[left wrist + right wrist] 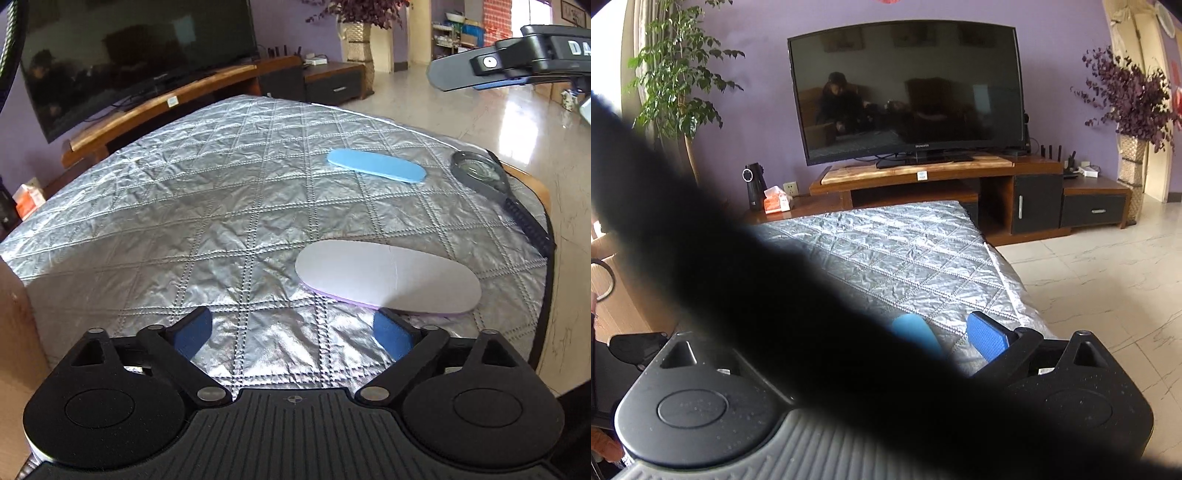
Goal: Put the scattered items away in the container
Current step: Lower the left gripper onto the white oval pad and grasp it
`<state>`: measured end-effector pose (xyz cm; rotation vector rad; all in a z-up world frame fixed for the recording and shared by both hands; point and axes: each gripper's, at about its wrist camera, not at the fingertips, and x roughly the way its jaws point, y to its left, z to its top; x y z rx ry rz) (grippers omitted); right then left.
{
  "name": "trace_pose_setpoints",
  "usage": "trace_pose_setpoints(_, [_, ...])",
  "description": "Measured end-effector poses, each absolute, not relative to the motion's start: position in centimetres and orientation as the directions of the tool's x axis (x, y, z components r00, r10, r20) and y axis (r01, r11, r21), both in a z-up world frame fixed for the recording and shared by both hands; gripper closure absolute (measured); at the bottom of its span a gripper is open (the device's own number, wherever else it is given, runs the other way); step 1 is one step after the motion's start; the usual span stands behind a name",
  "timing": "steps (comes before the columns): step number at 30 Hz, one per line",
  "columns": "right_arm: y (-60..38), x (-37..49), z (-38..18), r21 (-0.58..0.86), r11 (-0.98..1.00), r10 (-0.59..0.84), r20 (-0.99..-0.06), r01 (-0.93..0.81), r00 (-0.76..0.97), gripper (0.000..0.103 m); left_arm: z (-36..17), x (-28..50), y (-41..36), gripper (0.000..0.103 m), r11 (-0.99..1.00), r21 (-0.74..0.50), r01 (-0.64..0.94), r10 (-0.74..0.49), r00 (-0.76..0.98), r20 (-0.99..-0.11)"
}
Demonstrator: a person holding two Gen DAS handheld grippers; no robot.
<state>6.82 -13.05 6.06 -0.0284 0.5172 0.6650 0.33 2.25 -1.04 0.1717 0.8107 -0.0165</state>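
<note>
While your left gripper [293,332] hangs over the near edge of the counter [184,206], its blue-padded jaws stand wide apart with nothing between them but silver quilted cover. Just ahead and to its right lies a flat pale lilac oval foam pad [388,282], its near edge almost at the right-hand pad. Farther off rests a flat sky-blue oval foam pad [375,170], and at the counter's right edge a black-rimmed magnifying glass with a ribbed handle [491,181]. Your right gripper [480,72] hovers above that corner; in its own view a dark blurred band hides its left finger, but its right pad sits far out to the side and grips nothing, so you have it open. No container shows in either view. You appear to be at the reach stage for the lilac pad. Next, you likely need to shift the left gripper rightward, drop low and close on that thin edge, which may slide on the slick cover.
</note>
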Motion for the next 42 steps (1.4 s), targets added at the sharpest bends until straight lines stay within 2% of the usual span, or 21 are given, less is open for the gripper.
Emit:
trace_pose_setpoints(3, [-13.1,6.9,5.9,0.130,0.797,0.573,-0.475,-0.590,0.668,0.007,-1.2,1.0,2.5,0.000,0.989,0.142,0.043,0.073,0.693,-0.717])
trace_pose_setpoints(5, [-12.8,7.1,5.4,0.115,0.789,0.567,-0.514,-0.604,0.644,0.001,-1.3,1.4,2.8,0.000,0.991,0.129,0.015,0.082,0.696,-0.714])
trace_pose_setpoints(7, [-12.3,7.2,4.9,0.091,0.778,0.558,-0.556,-0.622,0.616,0.002,-1.4,1.9,3.0,0.000,0.990,0.137,-0.021,0.112,0.702,-0.704])
trace_pose_setpoints(13, [-12.5,7.1,4.9,0.068,0.792,0.538,-0.549,-0.607,0.640,0.002,-1.2,2.7,3.5,0.000,0.979,0.161,-0.129,0.204,0.715,-0.668])
trace_pose_setpoints(16, [-12.4,7.2,4.8,0.066,0.797,0.530,-0.551,-0.600,0.644,0.002,-0.3,2.2,3.9,0.000,0.970,0.149,-0.191,0.242,0.744,-0.623])
trace_pose_setpoints(26, [-13.2,7.3,5.1,0.069,0.822,0.509,-0.534,-0.565,0.675,0.002,-1.2,1.3,-0.6,0.000,0.993,0.002,-0.121,0.089,0.718,-0.690])
trace_pose_setpoints(33, [-13.5,7.2,5.2,0.064,0.825,0.504,-0.533,-0.561,0.680,0.002,-1.5,0.9,-3.2,0.000,0.990,0.016,-0.142,0.117,0.738,-0.665])
trace_pose_setpoints(37, [-13.4,7.0,5.5,0.063,0.821,0.513,-0.518,-0.568,0.685,0.002,-1.7,0.9,-4.4,0.000,0.992,-0.037,-0.120,0.066,0.747,-0.661])
trace_pose_setpoints(42, [-13.7,6.8,5.8,0.066,0.824,0.515,-0.503,-0.563,0.694,0.002,-2.3,1.3,-5.8,0.000,0.992,-0.015,-0.124,0.083,0.742,-0.665])
